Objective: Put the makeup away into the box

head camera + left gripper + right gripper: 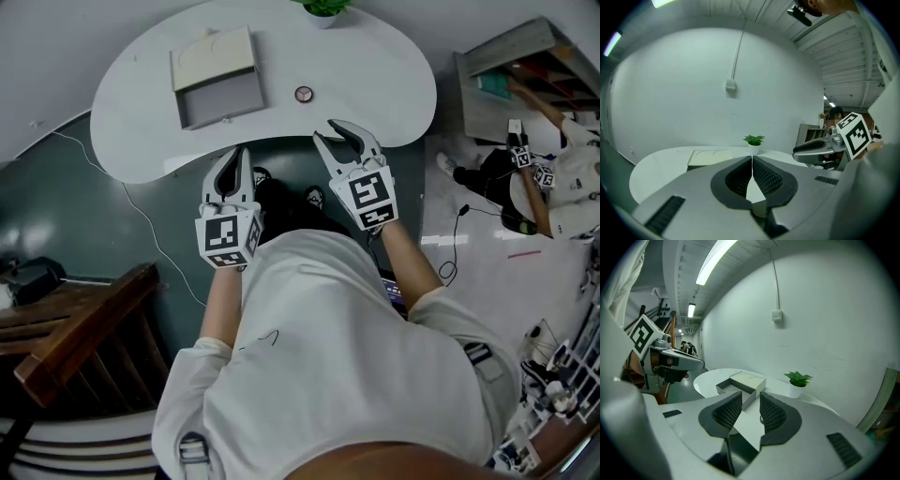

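Note:
A small round makeup compact [304, 94] lies on the white curved table [375, 66]. To its left stands the box [216, 75], with a grey open tray and a pale lid behind it. Both grippers hang short of the table's near edge. My left gripper [235, 159] is shut with its pads touching and nothing between them [752, 160]. My right gripper [330, 133] stands open and empty [750, 401], pointing toward the box [740, 383]. The left gripper view shows the box [710, 158] beyond the jaws and the right gripper [815, 147] off to the side.
A potted plant [323, 9] stands at the table's far edge. A wooden chair [75, 328] is at the lower left. On the right are a shelf unit [516, 66] and another person [562, 178] holding grippers. A white cable [141, 220] runs over the dark floor.

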Motion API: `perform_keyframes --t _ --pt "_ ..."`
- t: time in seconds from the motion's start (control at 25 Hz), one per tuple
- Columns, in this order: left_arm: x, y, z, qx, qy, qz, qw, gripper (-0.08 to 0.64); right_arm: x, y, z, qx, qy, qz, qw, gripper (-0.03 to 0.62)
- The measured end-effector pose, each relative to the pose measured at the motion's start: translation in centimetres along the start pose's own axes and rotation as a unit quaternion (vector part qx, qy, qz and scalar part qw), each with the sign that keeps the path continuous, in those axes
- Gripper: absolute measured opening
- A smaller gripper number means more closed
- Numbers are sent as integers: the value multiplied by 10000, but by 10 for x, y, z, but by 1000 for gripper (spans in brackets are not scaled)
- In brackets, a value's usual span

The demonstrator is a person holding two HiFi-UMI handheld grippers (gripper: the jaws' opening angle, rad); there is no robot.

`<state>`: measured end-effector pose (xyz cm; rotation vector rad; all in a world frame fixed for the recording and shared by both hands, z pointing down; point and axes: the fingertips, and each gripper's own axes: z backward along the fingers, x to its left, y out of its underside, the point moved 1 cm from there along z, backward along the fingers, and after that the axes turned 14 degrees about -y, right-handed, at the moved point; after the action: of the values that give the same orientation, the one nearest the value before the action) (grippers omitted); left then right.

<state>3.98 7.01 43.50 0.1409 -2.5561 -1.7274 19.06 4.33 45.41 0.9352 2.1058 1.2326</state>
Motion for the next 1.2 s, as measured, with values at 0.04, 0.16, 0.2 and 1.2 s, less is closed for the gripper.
perform_keyframes --t 0.04,0.16,0.2,1.2 --pt "4 1 -7 28 11 18 10000 23 -3 -1 -7 39 -3 5 10000 115" --pt "16 1 -30 103 98 54 9999 23 -11 -3 -27 205 14 32 9998 124" --pt "20 1 -38 123 152 61 9998 22 -14 -4 -34 285 31 44 9996 126" --pt "98 30 -170 1121 1274 -228 9852 23 -85 82 -177 2995 -235 5 9538 170"
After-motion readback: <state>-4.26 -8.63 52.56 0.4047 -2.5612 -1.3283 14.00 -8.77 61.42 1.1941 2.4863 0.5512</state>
